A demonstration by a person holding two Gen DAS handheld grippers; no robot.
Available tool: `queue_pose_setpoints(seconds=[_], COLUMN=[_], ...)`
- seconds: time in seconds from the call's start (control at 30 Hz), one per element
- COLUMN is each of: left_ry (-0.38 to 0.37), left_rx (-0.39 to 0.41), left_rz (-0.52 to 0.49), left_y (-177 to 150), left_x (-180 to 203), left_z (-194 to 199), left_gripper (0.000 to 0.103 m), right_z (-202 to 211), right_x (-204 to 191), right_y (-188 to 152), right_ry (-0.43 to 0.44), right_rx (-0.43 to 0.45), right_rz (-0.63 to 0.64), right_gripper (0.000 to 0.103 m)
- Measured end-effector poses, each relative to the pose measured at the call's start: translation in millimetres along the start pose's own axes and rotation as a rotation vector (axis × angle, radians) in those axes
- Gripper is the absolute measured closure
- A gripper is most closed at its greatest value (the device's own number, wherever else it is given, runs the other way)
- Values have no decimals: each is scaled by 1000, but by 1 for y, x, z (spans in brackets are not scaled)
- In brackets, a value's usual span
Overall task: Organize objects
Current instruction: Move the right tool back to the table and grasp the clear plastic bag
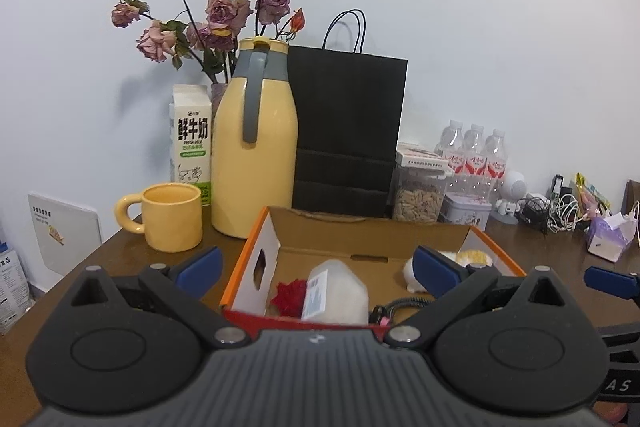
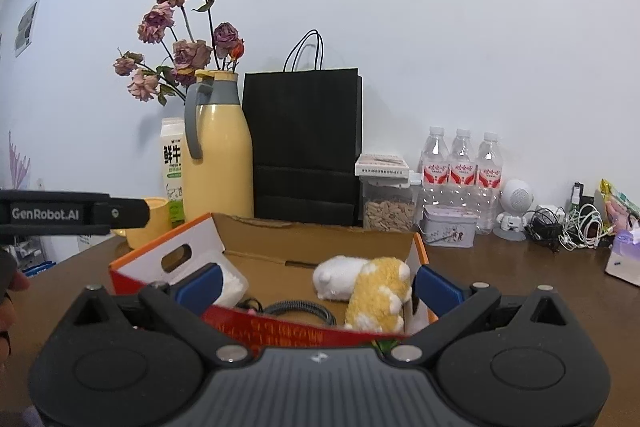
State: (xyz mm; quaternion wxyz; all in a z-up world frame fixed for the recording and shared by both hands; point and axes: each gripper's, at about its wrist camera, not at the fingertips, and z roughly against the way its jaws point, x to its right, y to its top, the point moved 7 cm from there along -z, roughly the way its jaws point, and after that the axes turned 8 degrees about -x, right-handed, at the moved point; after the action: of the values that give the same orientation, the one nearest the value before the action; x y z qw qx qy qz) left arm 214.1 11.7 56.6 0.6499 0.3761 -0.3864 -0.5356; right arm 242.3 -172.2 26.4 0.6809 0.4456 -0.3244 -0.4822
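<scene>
- Cardboard box point(image 2: 320, 239) already holds the plush toys point(image 2: 376, 291), a white jar point(image 1: 336, 291), a cable point(image 2: 296, 309) — nearly done.
- Left gripper point(image 1: 316, 267) and right gripper point(image 2: 316, 285) hover spread wide, empty — what's left, I can't say.

Each black plastic two-finger gripper, left point(image 1: 318, 265) and right point(image 2: 318, 283), has blue fingertip pads point(image 1: 199, 266), silver screws and ribbed grey housing.
</scene>
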Motion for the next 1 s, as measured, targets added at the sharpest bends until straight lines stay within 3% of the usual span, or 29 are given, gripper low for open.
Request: queue_pose_setpoints(seconds=[0.47,1.0], left_ry=[37,60], left_rx=[-62,-119], left_rz=[-17,-10], left_y=[-35,-58], left_x=[-22,-41], left_z=[38,49], left_gripper=[0,0], right_z=[40,51], right_x=[12,39], right_y=[-46,-77], right_ry=[-11,-49], right_rx=[-94,-171], right_rz=[17,11], right_gripper=[0,0])
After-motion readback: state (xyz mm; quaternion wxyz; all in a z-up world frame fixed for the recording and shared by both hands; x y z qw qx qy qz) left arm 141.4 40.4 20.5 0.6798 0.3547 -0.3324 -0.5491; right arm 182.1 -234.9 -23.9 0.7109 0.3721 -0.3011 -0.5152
